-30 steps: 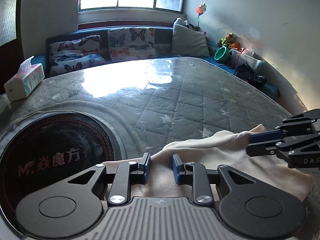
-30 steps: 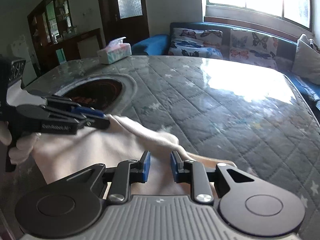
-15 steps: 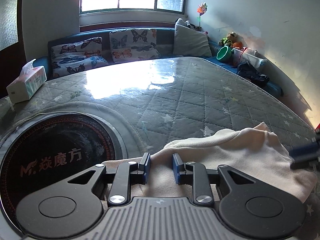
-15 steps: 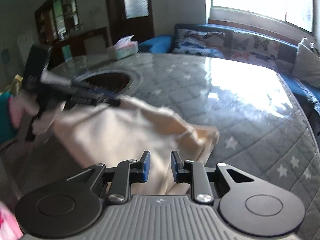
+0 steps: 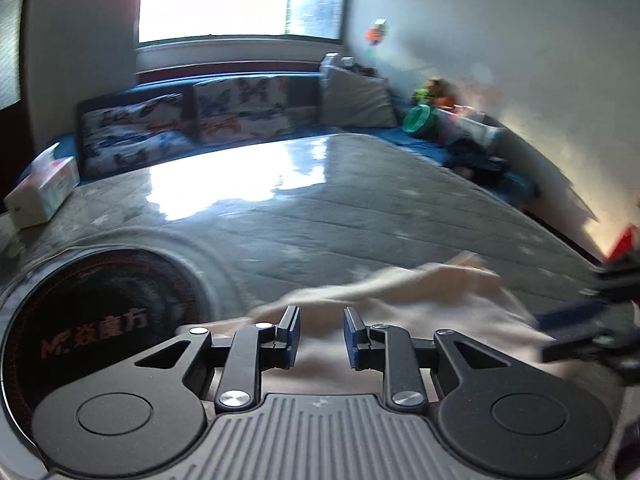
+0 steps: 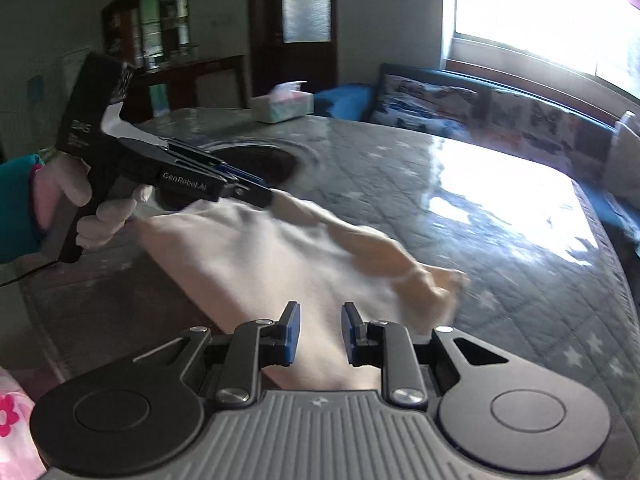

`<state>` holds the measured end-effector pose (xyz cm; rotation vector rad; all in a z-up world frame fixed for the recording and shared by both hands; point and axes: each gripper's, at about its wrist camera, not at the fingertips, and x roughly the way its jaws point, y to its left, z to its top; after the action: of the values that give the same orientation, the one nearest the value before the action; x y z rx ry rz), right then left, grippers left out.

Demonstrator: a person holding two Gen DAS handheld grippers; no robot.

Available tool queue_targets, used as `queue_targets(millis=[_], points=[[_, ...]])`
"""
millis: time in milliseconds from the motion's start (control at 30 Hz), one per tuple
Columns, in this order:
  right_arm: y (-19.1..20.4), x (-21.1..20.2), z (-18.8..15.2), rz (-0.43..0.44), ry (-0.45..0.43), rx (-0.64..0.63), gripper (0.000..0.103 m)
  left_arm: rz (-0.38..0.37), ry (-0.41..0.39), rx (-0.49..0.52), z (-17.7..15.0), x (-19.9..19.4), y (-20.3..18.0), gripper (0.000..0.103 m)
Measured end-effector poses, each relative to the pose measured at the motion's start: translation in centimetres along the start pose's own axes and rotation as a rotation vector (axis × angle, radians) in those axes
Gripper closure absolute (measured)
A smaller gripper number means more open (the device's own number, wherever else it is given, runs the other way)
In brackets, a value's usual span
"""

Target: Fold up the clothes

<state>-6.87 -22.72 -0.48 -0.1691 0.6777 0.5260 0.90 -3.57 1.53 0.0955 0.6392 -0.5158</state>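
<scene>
A cream cloth point(image 6: 260, 252) hangs stretched between my two grippers above the grey quilted table point(image 6: 480, 200). My left gripper point(image 5: 320, 320) is shut on one edge of the cloth point(image 5: 400, 304). In the right wrist view the left gripper point(image 6: 268, 198), held by a white-gloved hand point(image 6: 100, 216), pinches that edge at its tip. My right gripper point(image 6: 320, 316) is shut on the near edge, with fabric running between its blue pads. It also shows blurred at the right of the left wrist view, right gripper point(image 5: 560, 332). A folded ridge of the cloth sags toward the table on the right.
A round dark inset point(image 5: 92, 320) with red lettering sits in the table under the left gripper. A tissue box point(image 5: 40, 192) stands at the far left edge. A blue sofa with butterfly cushions point(image 5: 240, 108) runs behind the table, with toys and clothes at its right end.
Both grippers have risen with the cloth, which now hangs off the table between them. The right gripper swung out and back into the left wrist view. Both views are now blurred.
</scene>
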Motion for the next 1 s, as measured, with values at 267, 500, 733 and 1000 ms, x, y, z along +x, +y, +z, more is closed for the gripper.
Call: queue_targets(millis=[267, 500, 733, 1000], points=[[2.1, 2.2, 0.7, 0.06, 0.009, -0.064, 0.082, -0.067, 0.015, 0.099, -3.0, -1.7, -4.1, 0.077], [2.7, 3.3, 0.0, 0.066, 0.047, -0.086, 0.081, -0.051, 0.031, 0.12, -4.9, -1.1, -4.9, 0.077], [2.0, 3.1, 2.5, 0.089, 0.004, -0.085, 0.082, -0.03, -0.018, 0.049, -3.8, -3.4, -3.0, 0.077], [3.4, 7.3, 4.8, 0.135, -0.009, -0.124, 0.082, 0.059, 0.029, -0.036, -5.0, -4.3, 0.2, 0.077]])
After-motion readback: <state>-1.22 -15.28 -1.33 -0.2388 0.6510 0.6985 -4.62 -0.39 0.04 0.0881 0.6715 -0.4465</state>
